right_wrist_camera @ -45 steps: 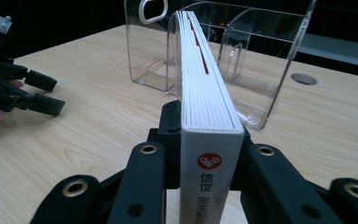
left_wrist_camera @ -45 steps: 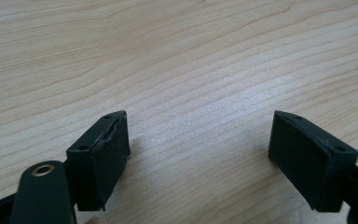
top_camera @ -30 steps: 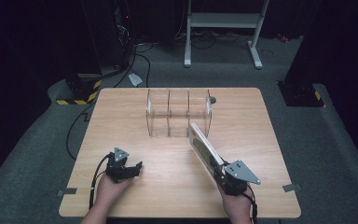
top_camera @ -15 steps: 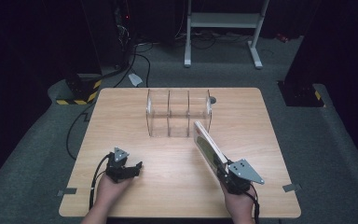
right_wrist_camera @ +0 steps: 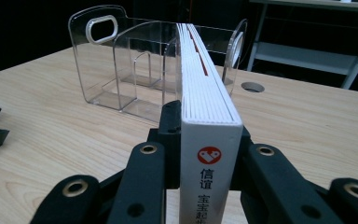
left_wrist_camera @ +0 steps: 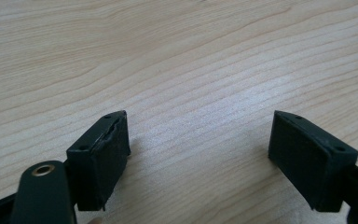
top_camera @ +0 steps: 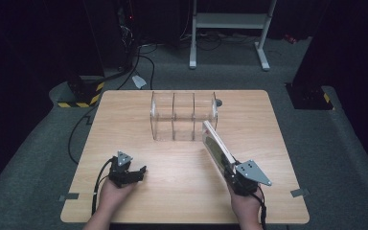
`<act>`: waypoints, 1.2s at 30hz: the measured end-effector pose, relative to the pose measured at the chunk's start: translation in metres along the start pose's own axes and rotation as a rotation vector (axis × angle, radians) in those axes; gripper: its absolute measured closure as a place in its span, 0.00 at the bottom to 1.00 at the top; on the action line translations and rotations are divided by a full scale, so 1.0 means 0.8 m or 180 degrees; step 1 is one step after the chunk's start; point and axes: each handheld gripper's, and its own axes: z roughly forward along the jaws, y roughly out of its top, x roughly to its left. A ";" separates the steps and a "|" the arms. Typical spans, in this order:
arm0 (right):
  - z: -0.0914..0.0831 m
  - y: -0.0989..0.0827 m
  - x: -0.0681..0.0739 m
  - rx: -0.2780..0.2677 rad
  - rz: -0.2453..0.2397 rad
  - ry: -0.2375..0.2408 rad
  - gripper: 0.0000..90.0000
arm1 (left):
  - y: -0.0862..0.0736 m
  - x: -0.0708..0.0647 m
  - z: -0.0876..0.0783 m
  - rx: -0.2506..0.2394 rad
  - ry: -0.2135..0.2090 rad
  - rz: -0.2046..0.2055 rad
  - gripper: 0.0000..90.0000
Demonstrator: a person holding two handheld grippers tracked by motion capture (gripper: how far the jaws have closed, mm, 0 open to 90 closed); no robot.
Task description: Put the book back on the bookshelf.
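Observation:
A white boxed book [top_camera: 216, 146] with a red logo on its spine [right_wrist_camera: 208, 140] is clamped between the jaws of my right gripper [top_camera: 230, 168], which is shut on it near the table's front right. The book slants up and away toward a clear acrylic rack [top_camera: 183, 115] with three compartments [right_wrist_camera: 135, 65] at the table's middle back. The book's far end hangs just in front of the rack's right compartment, apart from it. My left gripper [top_camera: 139, 172] rests low at the front left, open, with only bare wood between its pads [left_wrist_camera: 103, 154].
The wooden table [top_camera: 124, 124] has a round cable hole [top_camera: 219, 102] behind the rack's right end. A white metal stand [top_camera: 230, 28] and cables lie on the dark floor beyond. Tape marks sit at the table's front corners.

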 end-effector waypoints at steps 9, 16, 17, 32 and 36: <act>0.017 0.007 -0.002 0.0035 -0.0005 -0.0073 0.84 | -0.001 -0.001 -0.001 0.0004 -0.0001 0.0000 0.23; 0.035 0.019 0.002 -0.0015 -0.0022 -0.0158 0.84 | -0.001 0.000 -0.001 0.0014 -0.0003 0.0014 0.23; 0.038 0.020 0.003 -0.0012 -0.0030 -0.0163 0.84 | -0.001 0.000 -0.001 0.0007 -0.0005 0.0009 0.23; 0.106 0.039 0.008 0.0039 -0.0062 -0.0360 0.84 | -0.001 0.000 -0.002 0.0013 -0.0026 0.0043 0.23; 0.121 0.043 0.008 0.0067 -0.0058 -0.0401 0.84 | -0.001 0.000 -0.002 0.0013 -0.0026 0.0043 0.23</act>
